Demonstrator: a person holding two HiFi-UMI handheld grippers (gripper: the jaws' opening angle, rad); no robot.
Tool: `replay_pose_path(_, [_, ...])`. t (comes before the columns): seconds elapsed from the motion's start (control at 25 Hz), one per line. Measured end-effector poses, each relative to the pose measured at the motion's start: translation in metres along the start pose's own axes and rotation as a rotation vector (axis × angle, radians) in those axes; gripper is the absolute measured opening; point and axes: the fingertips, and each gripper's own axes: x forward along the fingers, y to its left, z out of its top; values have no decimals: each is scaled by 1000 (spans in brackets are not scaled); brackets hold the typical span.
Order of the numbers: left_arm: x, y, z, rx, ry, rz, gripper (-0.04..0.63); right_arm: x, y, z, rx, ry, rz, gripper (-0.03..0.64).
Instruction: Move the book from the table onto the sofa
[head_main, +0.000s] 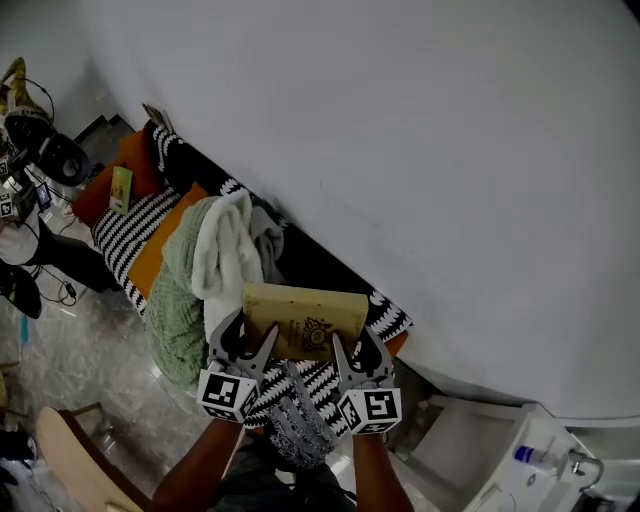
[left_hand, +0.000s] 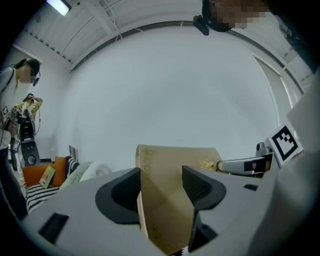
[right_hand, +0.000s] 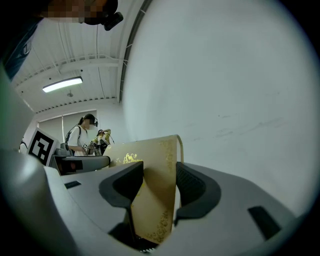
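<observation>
While it hung over the sofa, the tan book was pinched in L gripper & R gripper jaws.

Your book is tan with gold ornament, and the left gripper and right gripper are grey with black-and-white square markers. At ten o'clock from the book lie a sage-green knitted blanket and a white towel. Farther out are a black-and-white striped cushion and an orange cushion, with a zigzag cushion at four o'clock.
</observation>
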Motion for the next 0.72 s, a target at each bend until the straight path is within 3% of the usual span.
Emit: replay_pose_path(0.72, [104,62,-192,-107,218,-51,245,96,-61,-185,97,220,-88,215])
